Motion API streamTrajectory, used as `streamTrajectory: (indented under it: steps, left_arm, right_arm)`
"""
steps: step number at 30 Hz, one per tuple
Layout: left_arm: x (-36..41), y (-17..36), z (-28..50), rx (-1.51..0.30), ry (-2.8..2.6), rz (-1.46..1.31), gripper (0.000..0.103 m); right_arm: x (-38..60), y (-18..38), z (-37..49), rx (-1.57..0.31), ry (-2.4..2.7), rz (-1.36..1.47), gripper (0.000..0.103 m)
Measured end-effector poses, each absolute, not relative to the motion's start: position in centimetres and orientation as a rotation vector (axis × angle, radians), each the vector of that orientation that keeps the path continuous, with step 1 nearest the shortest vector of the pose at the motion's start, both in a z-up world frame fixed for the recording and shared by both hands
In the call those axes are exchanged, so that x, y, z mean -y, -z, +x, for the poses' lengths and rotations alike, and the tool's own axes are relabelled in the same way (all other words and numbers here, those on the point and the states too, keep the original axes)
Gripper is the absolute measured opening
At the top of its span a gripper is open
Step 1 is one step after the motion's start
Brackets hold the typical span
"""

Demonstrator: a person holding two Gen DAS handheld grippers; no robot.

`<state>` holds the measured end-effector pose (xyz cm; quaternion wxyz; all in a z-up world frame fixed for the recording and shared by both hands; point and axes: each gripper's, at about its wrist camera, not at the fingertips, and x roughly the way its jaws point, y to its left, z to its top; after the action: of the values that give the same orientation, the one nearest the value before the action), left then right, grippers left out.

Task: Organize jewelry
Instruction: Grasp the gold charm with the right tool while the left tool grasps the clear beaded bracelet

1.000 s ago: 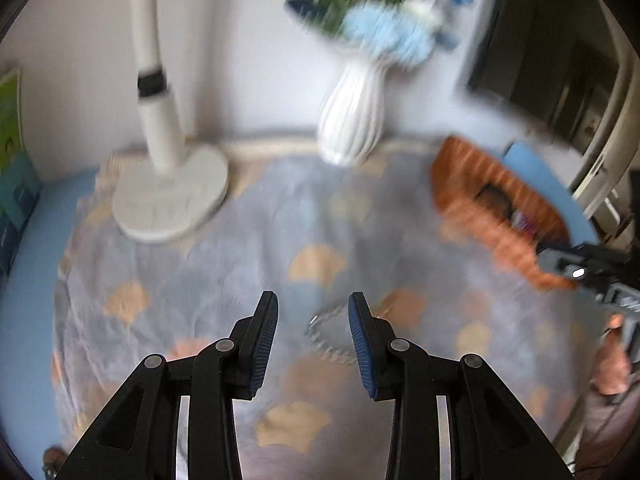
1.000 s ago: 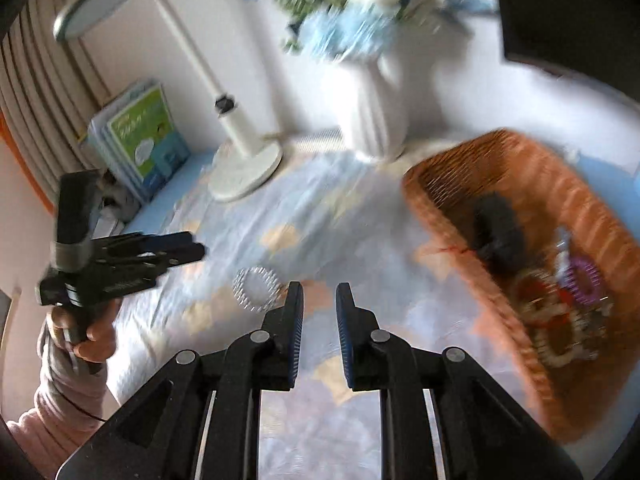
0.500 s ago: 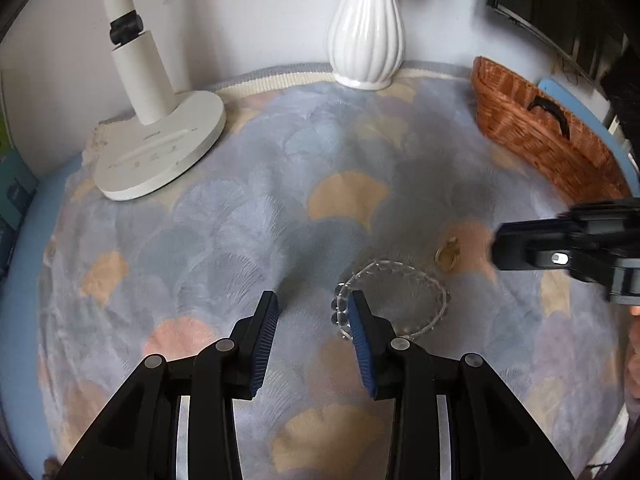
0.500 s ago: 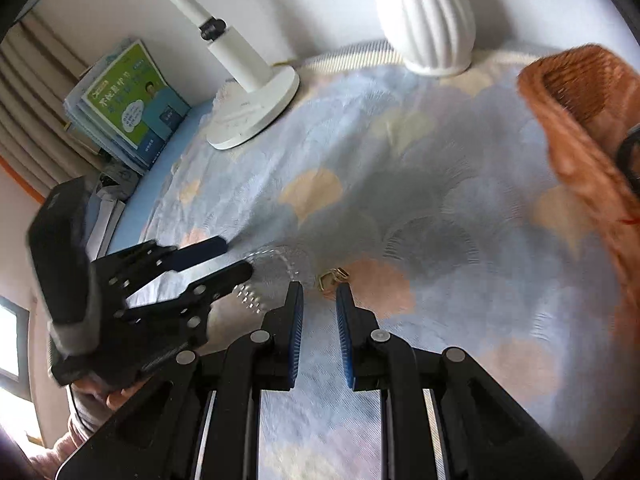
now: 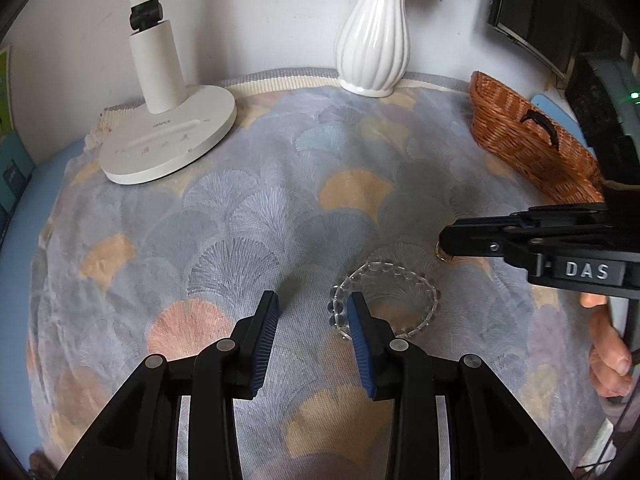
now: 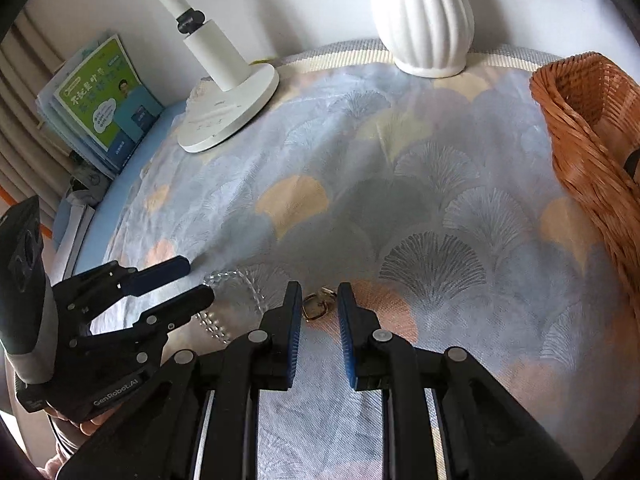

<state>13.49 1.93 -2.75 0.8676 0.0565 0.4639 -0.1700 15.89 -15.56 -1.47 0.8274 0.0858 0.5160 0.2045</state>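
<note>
A clear bead bracelet (image 5: 394, 292) lies on the patterned cloth; it also shows in the right wrist view (image 6: 236, 296). My left gripper (image 5: 314, 312) is open, low over the cloth, its right finger at the bracelet's left edge. A small gold ring (image 6: 316, 306) lies on the cloth right between the tips of my right gripper (image 6: 318, 304), which is open and empty. In the left wrist view the ring (image 5: 443, 255) peeks out under the right gripper's fingers (image 5: 472, 240). A wicker basket (image 5: 520, 140) stands at the right, holding a black item.
A white lamp base (image 5: 168, 144) stands at the back left and a white ribbed vase (image 5: 374, 48) at the back middle. Books (image 6: 100, 100) lean at the far left. The basket's wall (image 6: 588, 152) rises close on the right.
Both grippers have come down toward the cloth. The right gripper has moved from near the basket over to the gold ring; the left one has closed in on the bracelet.
</note>
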Motion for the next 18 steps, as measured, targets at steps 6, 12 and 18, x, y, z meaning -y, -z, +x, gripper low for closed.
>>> streamTrajectory:
  steps: [6,12,18]
  left_arm:
    - [-2.2,2.8,13.5,-0.965,0.374,0.100,0.037]
    - [-2.2,2.8,13.4,-0.960,0.380,0.095,0.039]
    - [-2.0,2.8,13.1,-0.953,0.375,0.118,0.039]
  right_arm:
    - [16.5,0.0,15.1,-1.015,-0.383,0.194,0.032]
    - [15.9,0.7,15.6,-1.075,-0.402,0.181,0.042]
    - [13.9,0.9,15.8,-1.067,-0.356,0.085,0.033]
